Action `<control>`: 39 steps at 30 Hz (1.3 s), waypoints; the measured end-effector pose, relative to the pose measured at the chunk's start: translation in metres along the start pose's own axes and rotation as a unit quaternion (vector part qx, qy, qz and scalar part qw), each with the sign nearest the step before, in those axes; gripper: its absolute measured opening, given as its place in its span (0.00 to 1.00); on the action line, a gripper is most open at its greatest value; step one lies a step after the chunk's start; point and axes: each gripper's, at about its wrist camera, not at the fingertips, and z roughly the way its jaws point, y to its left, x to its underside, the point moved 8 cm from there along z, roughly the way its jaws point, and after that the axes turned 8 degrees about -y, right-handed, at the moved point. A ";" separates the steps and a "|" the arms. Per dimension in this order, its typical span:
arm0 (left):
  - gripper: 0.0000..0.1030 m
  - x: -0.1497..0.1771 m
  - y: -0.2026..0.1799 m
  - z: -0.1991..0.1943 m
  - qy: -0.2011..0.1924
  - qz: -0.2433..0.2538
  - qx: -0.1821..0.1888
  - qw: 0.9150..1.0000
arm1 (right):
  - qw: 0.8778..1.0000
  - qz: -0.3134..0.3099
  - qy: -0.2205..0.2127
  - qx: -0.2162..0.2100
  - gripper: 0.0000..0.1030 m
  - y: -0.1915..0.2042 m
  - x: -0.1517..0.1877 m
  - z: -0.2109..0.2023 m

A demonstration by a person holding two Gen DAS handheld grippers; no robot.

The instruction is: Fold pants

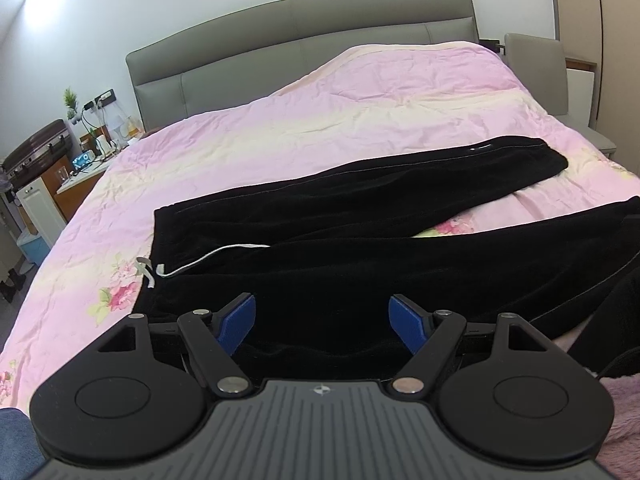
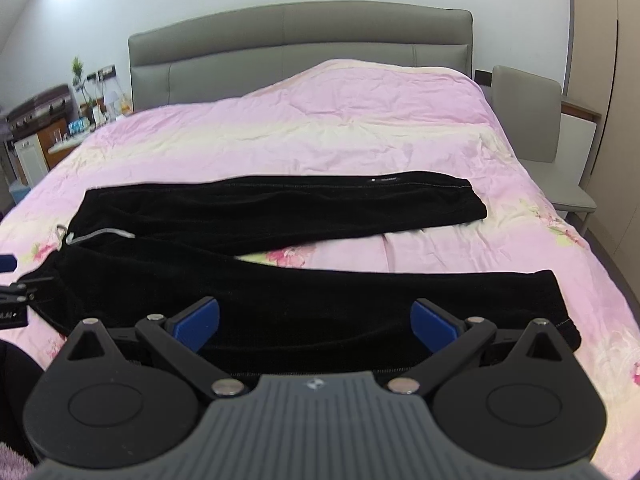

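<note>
Black pants (image 1: pixel 340 216) lie spread on the pink bed, waist at the left, both legs running right and splayed apart. A white drawstring (image 1: pixel 208 258) lies at the waistband. My left gripper (image 1: pixel 322 320) is open and empty, just above the near side of the waist area. In the right wrist view the pants (image 2: pixel 280 216) show whole, far leg above, near leg below. My right gripper (image 2: pixel 316 324) is open and empty over the near leg, left of its cuff (image 2: pixel 560 304). The left gripper's tip shows at the left edge (image 2: pixel 8 262).
The pink floral quilt (image 1: pixel 320 112) covers the bed, with a grey headboard (image 1: pixel 300 36) behind. A cluttered nightstand (image 1: pixel 88 152) stands at the left, a grey chair (image 2: pixel 532 120) at the right. My dark-clothed leg (image 1: pixel 608 320) is at the near right edge.
</note>
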 end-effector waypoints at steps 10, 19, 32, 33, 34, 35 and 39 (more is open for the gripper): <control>0.76 0.020 0.049 0.022 0.003 0.055 -0.019 0.998 | 0.999 -0.025 0.031 0.035 0.86 -0.097 0.004 0.053; 0.73 0.037 0.095 0.053 0.045 0.125 0.038 0.990 | 0.983 -0.030 0.176 0.052 0.62 -0.172 0.036 0.093; 0.73 0.109 0.125 0.110 0.178 0.415 0.127 0.883 | 0.949 -0.147 0.280 0.006 0.62 -0.199 0.068 0.112; 0.74 0.112 0.125 0.115 0.184 0.422 0.132 0.878 | 0.946 -0.157 0.283 0.001 0.62 -0.200 0.069 0.114; 0.74 0.116 0.125 0.119 0.191 0.429 0.134 0.872 | 0.944 -0.165 0.285 -0.003 0.62 -0.201 0.069 0.115; 0.74 0.121 0.125 0.125 0.199 0.445 0.133 0.863 | 0.943 -0.171 0.287 -0.004 0.62 -0.202 0.069 0.117; 0.75 0.138 0.121 0.139 0.197 0.509 0.121 0.829 | 0.936 -0.195 0.291 -0.010 0.62 -0.208 0.068 0.120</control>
